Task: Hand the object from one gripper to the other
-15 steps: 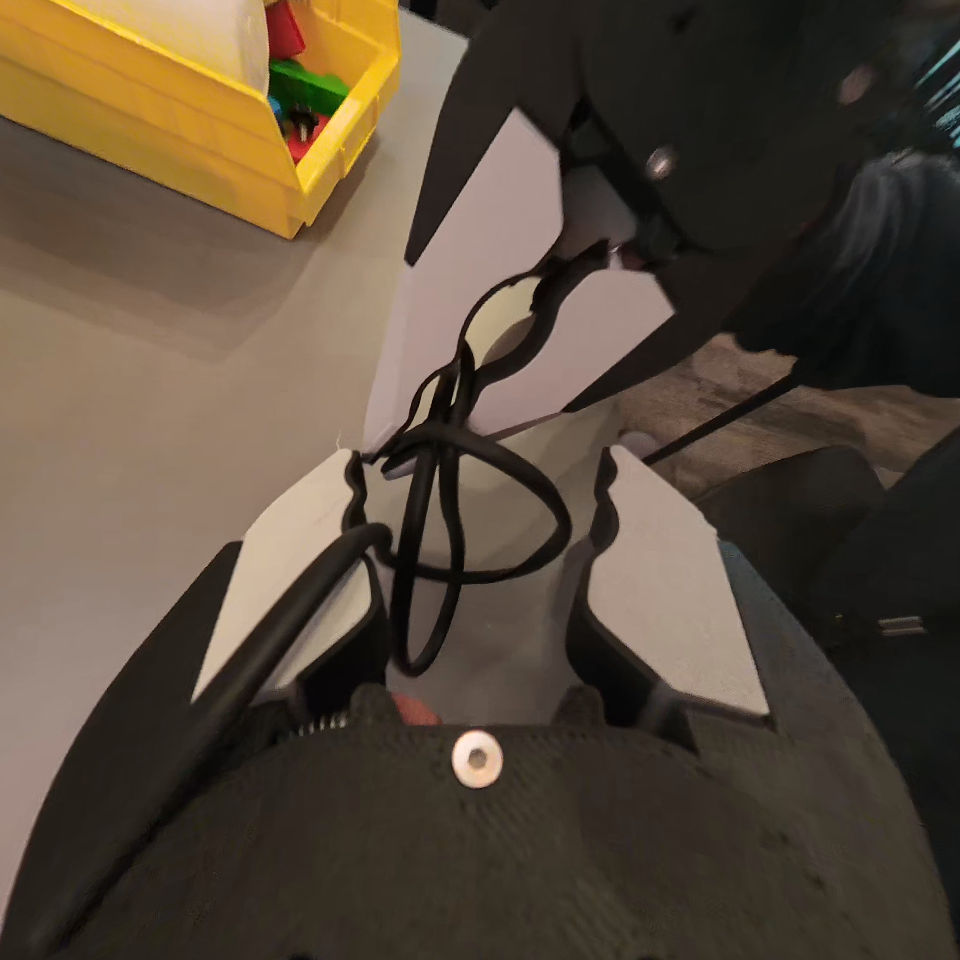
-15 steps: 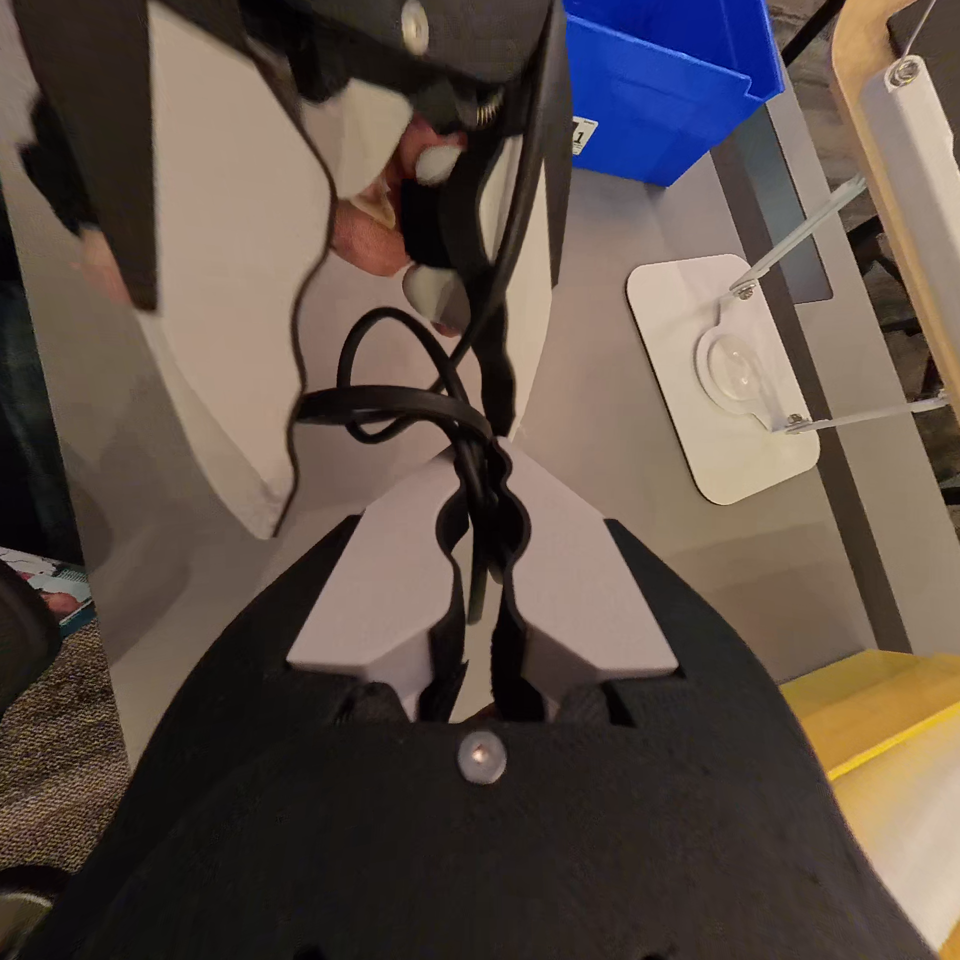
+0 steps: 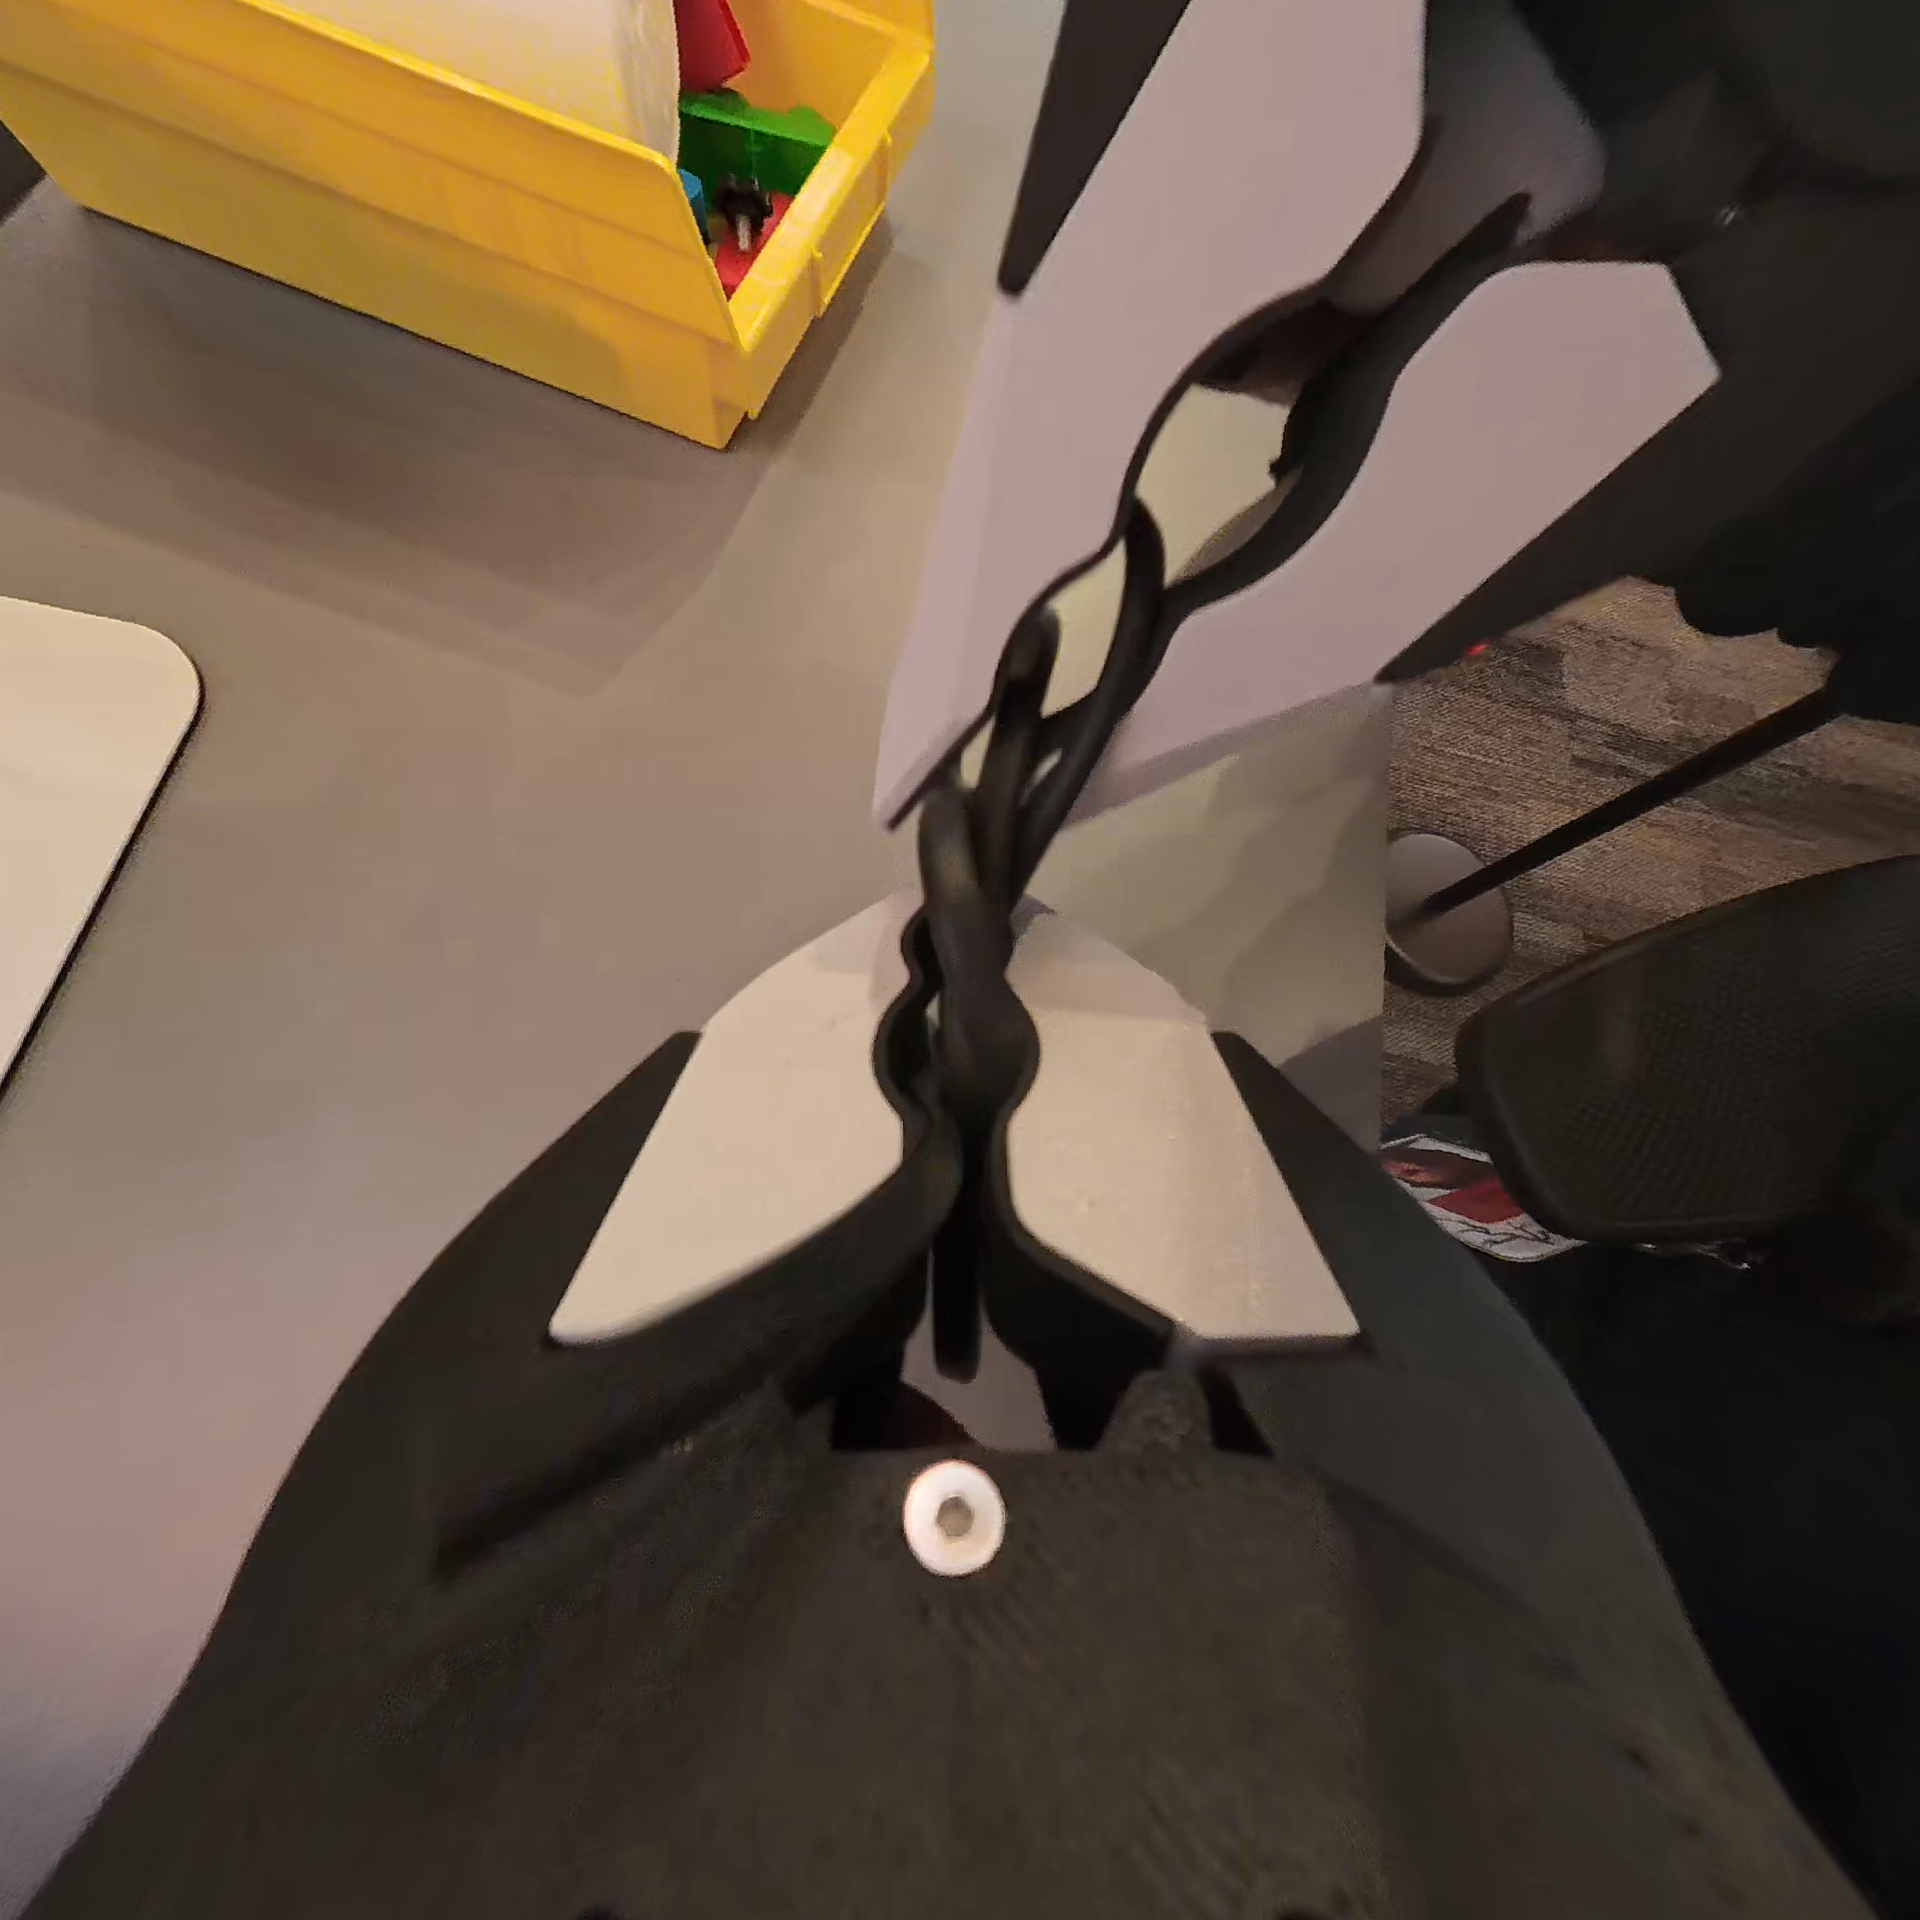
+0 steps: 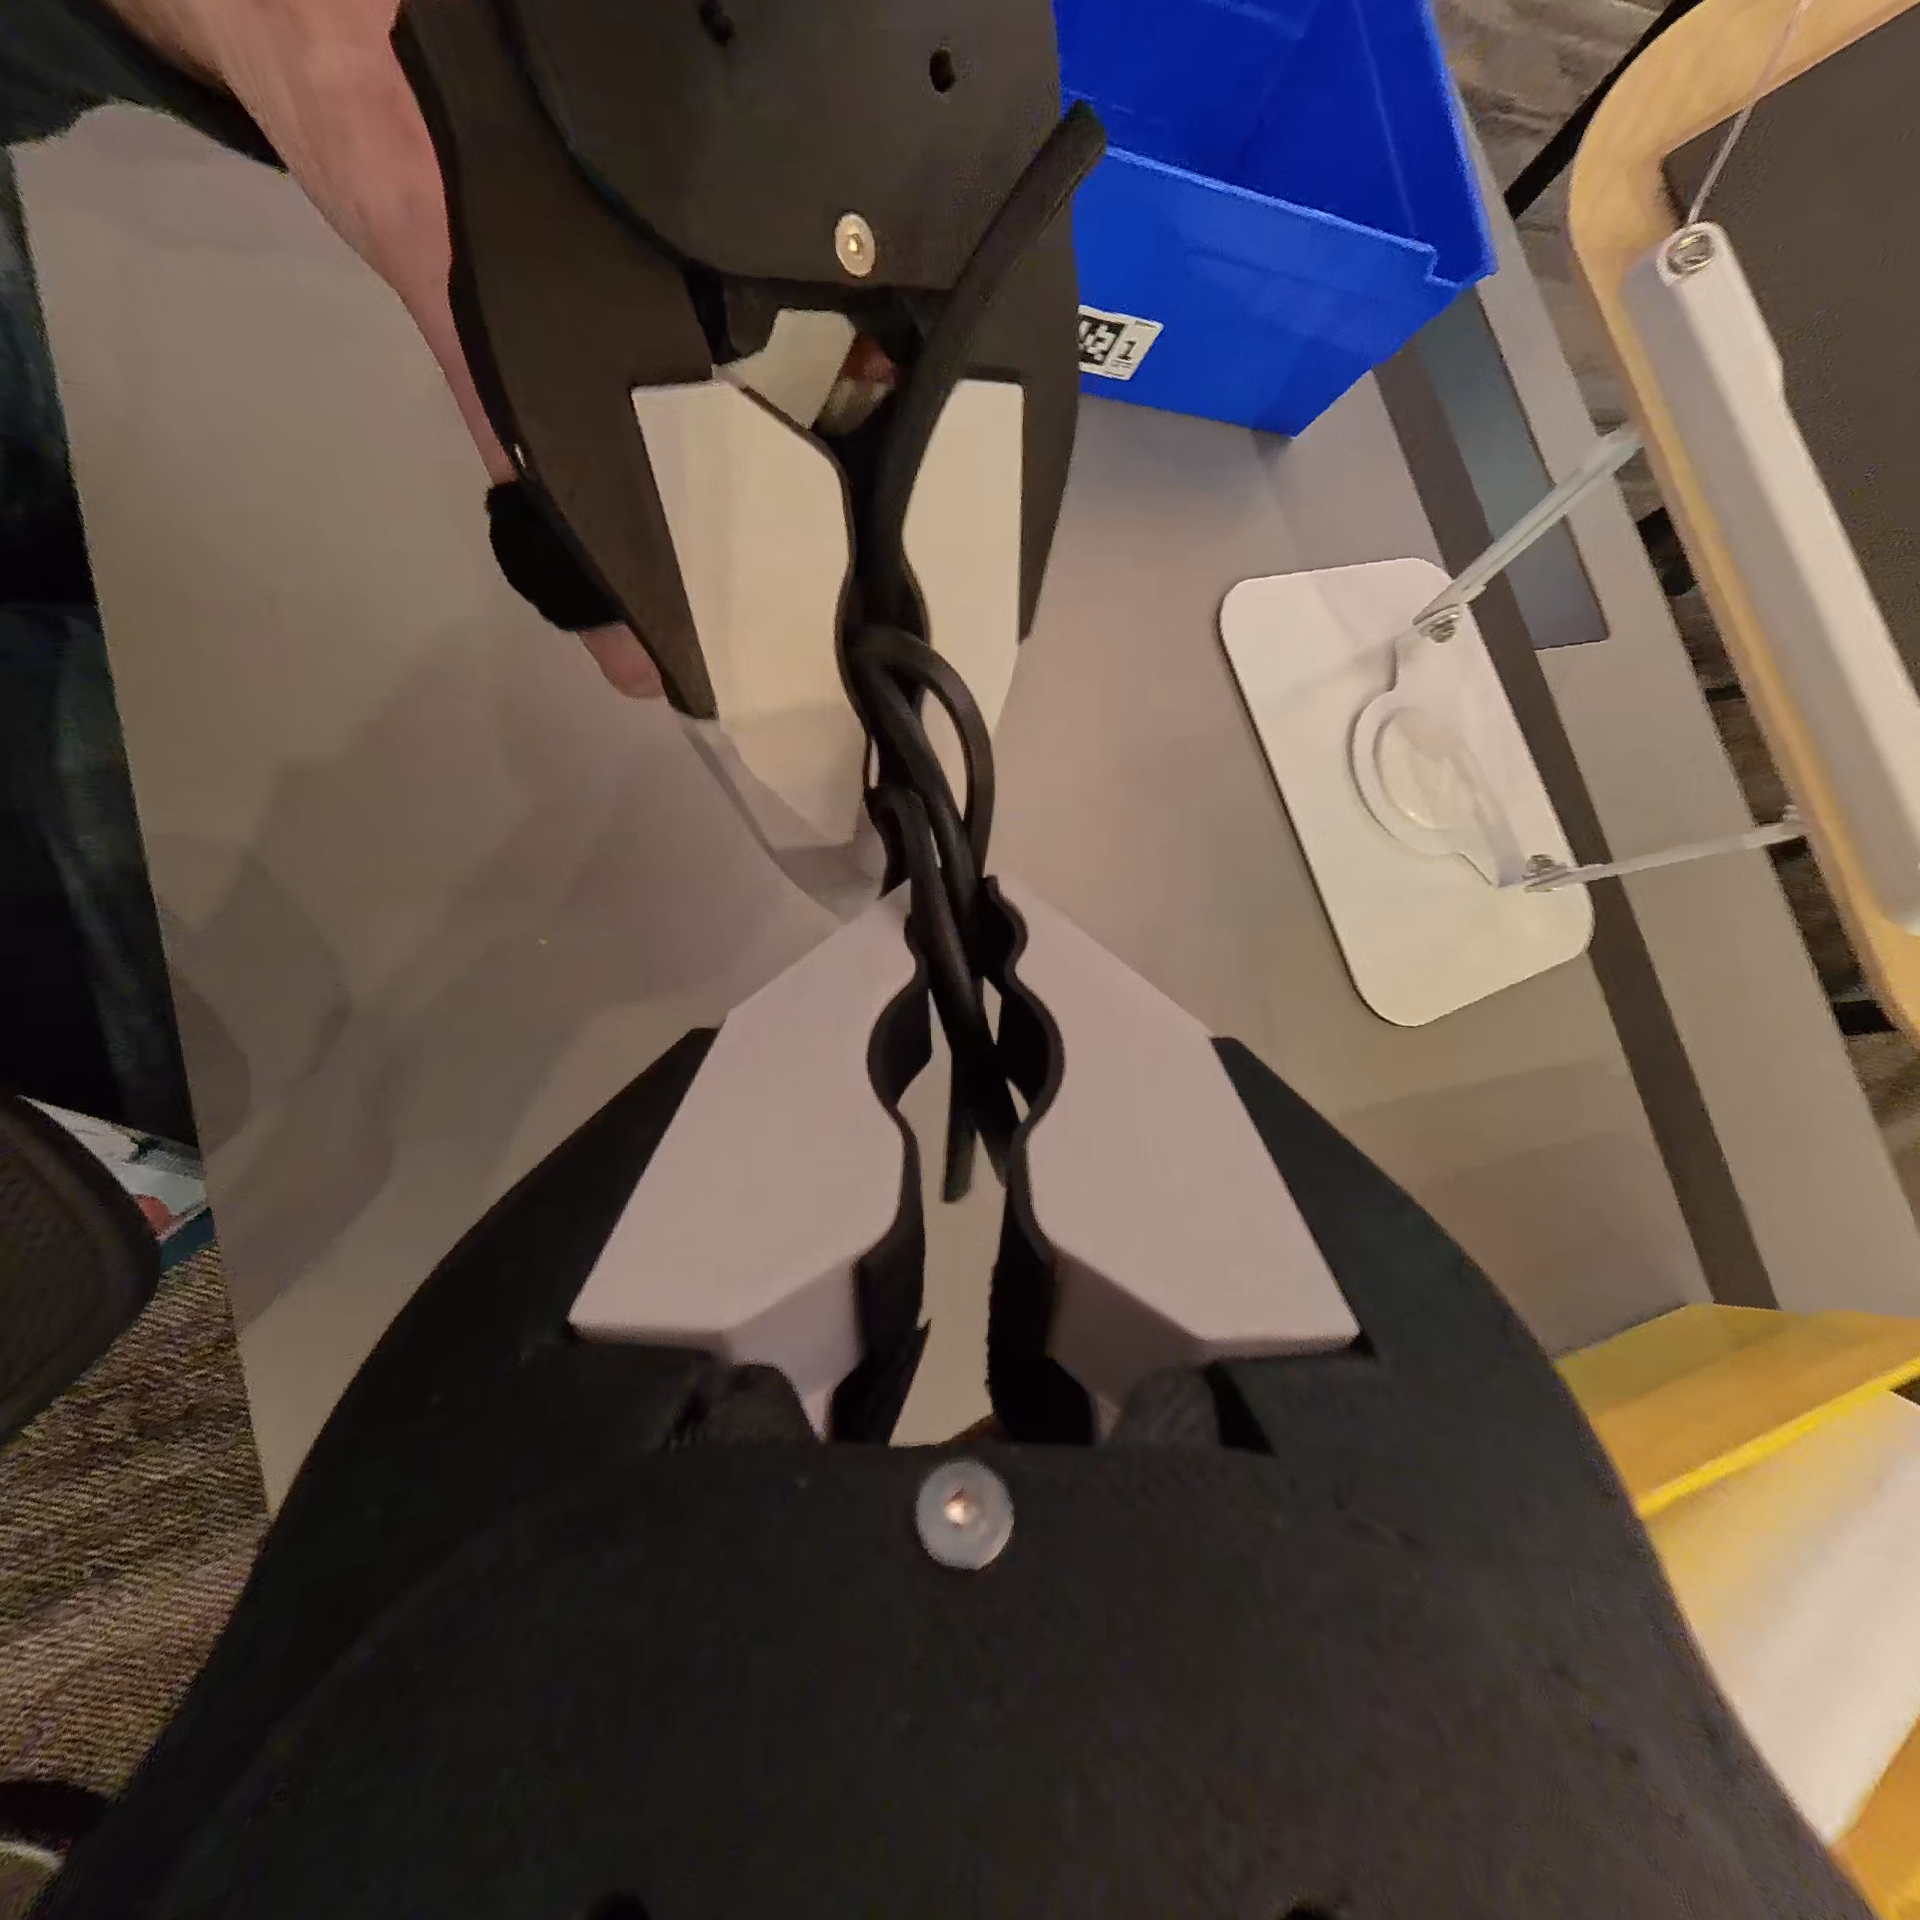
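Note:
The object is a black looped cord [image 3: 961,904]. In the left wrist view my left gripper [image 3: 961,920] is shut on its near end, the cord pinched between the wavy white pads. The right gripper [image 3: 987,790] comes in from the upper right and grips the far end. In the right wrist view my right gripper [image 4: 951,914] is shut on the cord [image 4: 925,748]. The left gripper [image 4: 914,790], held by a hand, faces it from above, also shut on the cord. The twisted cord spans the short gap between the two. Both are held above the grey table [image 3: 416,831].
A yellow bin [image 3: 468,208] with coloured pieces stands at the back left. A blue bin [image 4: 1299,260] sits behind a white base plate with a clear stand [image 4: 1403,779]. A white pad [image 3: 73,779] lies at the left. A black chair [image 3: 1714,1091] stands past the table edge. The tips of both grippers are at nearly the same place.
My left gripper was open around the hanging loops and has shut on the cord. The loops are now pulled into a tight twist. The right gripper stays shut on it.

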`<action>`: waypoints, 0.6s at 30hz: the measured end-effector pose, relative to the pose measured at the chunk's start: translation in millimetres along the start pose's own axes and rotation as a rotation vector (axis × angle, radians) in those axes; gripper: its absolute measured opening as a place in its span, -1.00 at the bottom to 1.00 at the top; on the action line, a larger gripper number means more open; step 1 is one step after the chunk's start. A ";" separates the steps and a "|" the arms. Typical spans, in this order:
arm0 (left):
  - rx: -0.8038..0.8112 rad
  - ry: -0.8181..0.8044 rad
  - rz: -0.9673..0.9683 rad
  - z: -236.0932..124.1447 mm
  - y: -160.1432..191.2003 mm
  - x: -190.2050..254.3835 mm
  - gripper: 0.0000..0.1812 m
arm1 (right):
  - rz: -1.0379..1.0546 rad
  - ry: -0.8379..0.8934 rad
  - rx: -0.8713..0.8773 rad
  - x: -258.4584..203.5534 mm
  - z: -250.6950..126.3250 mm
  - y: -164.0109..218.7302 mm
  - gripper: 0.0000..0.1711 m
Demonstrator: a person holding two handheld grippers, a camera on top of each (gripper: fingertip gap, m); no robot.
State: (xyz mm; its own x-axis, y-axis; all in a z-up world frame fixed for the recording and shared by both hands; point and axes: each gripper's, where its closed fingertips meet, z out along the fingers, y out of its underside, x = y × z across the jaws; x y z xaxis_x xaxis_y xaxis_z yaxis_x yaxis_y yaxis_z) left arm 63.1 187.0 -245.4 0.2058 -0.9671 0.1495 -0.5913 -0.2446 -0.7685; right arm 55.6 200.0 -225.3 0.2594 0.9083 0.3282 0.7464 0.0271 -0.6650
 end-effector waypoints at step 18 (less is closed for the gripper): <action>-0.220 0.487 -0.121 -14.0 19.6 41.3 -0.95 | -0.914 0.236 0.003 -19.6 -1.0 -24.4 0.58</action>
State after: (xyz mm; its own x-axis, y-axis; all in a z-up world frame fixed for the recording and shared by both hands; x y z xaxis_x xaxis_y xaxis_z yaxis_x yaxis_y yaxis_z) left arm 49.1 141.3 -245.6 -0.0713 -0.8388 0.5397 -0.7456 -0.3146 -0.5875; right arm 32.9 181.1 -214.8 -0.3081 0.4264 0.8504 0.7201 0.6887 -0.0845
